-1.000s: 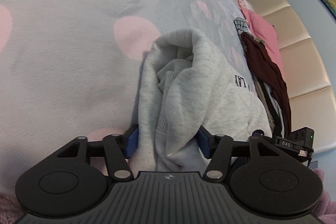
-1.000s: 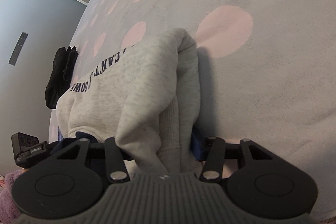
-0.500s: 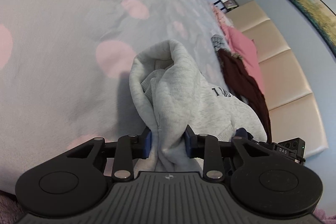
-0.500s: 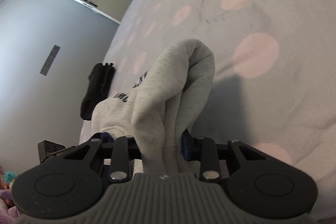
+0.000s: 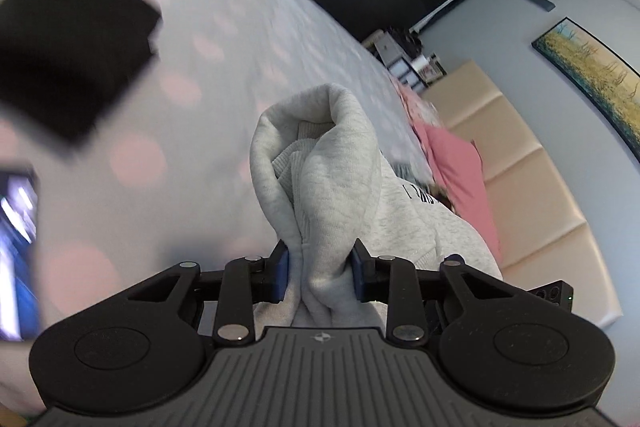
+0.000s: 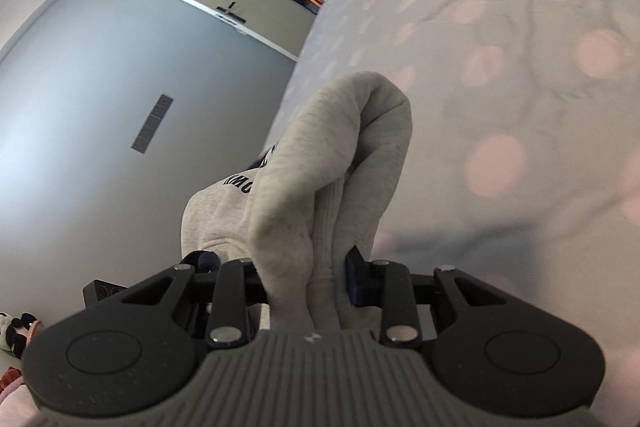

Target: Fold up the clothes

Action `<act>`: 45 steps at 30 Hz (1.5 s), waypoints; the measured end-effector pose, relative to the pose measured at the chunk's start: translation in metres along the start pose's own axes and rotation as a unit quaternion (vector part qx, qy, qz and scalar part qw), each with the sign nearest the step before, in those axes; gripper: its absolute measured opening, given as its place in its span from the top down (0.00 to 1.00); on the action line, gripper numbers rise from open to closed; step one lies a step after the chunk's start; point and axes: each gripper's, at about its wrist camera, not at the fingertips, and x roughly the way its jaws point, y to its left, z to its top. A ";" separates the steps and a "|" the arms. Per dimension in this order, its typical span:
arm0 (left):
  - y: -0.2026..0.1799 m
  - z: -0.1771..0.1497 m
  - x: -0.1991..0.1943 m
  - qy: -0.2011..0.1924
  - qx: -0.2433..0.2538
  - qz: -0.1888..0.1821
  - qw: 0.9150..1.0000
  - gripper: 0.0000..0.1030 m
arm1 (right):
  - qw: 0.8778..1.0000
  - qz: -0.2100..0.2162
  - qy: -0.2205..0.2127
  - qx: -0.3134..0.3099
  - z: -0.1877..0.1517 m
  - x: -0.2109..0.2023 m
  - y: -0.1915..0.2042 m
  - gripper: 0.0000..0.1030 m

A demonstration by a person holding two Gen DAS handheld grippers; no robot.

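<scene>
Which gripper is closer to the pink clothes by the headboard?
Left. The left gripper, clamped on the grey sweatshirt, has the pink clothes just beyond it. The right gripper grips the sweatshirt's other end, and its view shows no pink clothes.

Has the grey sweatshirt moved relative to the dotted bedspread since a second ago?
Yes. The grey sweatshirt has been lifted upward off the dotted bedspread, pinched by the left gripper and right gripper; the bedspread now sits farther below.
</scene>
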 end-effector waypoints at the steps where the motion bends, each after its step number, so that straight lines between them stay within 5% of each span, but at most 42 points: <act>1: 0.001 0.013 -0.009 -0.006 0.005 0.007 1.000 0.73 | 1.000 0.007 0.000 0.000 0.005 0.012 0.011 0.68; 13: 0.067 0.140 -0.094 -0.099 -0.009 0.076 0.992 0.73 | 0.997 0.078 0.027 -0.009 0.055 0.189 0.119 0.68; 25: 0.198 0.219 -0.084 -0.126 -0.067 0.086 0.986 0.74 | 0.996 0.077 0.045 0.018 0.070 0.344 0.132 0.68; 36: 0.299 0.213 -0.031 -0.101 -0.121 0.057 0.986 0.74 | 0.997 0.046 0.058 0.023 0.074 0.405 0.085 0.68; 45: 0.345 0.185 -0.020 -0.109 -0.166 0.014 0.980 0.72 | 0.997 0.029 0.065 0.036 0.066 0.422 0.042 0.67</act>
